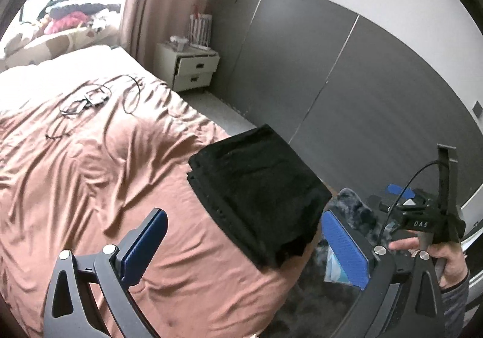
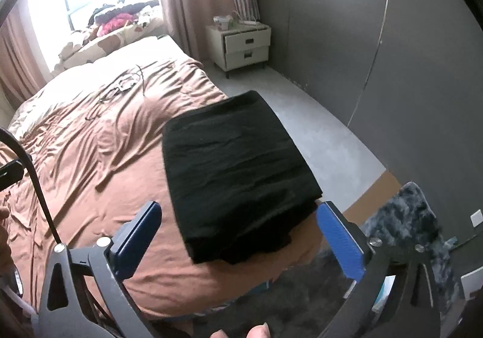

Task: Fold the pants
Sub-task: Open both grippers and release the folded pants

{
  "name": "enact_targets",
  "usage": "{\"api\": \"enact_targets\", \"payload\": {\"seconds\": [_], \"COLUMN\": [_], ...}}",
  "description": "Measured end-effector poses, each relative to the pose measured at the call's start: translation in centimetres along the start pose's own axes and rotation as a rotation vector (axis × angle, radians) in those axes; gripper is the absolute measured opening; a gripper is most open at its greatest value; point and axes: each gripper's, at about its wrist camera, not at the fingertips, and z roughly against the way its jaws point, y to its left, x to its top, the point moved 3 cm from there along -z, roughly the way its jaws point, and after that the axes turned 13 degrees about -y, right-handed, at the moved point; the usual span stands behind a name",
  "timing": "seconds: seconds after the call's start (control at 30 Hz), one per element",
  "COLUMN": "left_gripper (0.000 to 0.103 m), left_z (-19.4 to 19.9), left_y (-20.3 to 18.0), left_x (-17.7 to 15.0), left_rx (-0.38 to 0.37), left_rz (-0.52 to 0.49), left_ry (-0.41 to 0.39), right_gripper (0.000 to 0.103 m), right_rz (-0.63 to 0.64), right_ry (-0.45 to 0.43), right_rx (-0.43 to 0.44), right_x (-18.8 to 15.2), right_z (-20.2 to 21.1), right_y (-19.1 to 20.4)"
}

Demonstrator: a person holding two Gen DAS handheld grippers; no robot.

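Blue ribbed pads line both tools, and both pairs stand spread wide with nothing between them: the left gripper (image 1: 244, 244) and the right gripper (image 2: 238, 243) hang above the near edge of the bed, pointing down at the cloth without touching it. That reads as a release; jaws this wide and clear of the fabric suggest the folding itself is finished and the tools are simply out of the way. In the left wrist view a hand (image 1: 434, 253) grips the handle of the other tool off to the right.

Just beyond the pads lie the black pants (image 2: 238, 178), folded into a compact rectangle of several stacked layers, their edges fairly square, the top face lightly creased. They sit at the corner of the bed, one end just overhanging the side, probably because that is the spot nearest the person.

The rust-pink bedsheet (image 1: 90, 187) is rumpled around them. Farther up it lies a tangle of cable (image 1: 90, 99), well apart. Beyond stand a white nightstand (image 2: 241, 46) and grey wardrobe doors (image 1: 332, 66).
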Motion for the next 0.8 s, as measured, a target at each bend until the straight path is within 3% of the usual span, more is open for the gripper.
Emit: {"api": "enact_targets", "payload": {"seconds": [0.3, 0.53, 0.8], "left_gripper": [0.103, 0.103, 0.103], "left_z": [8.3, 14.8, 21.7], "left_y": [1.0, 3.7, 4.9], "left_x": [-2.4, -4.7, -6.8], "left_rx": [0.037, 0.108, 0.154], "left_rz": [-0.008, 0.046, 0.036], "left_ry": [-0.067, -0.124, -0.211], "right_gripper": [0.103, 0.103, 0.103], "right_rz": [0.028, 0.036, 0.051], "right_ry": [-0.076, -0.101, -0.136], "right_rx": [0.051, 0.125, 0.157], "right_x": [-2.7, -5.7, -7.9], "right_z": [6.4, 8.8, 12.1], "right_y": [3.1, 3.8, 5.5]}}
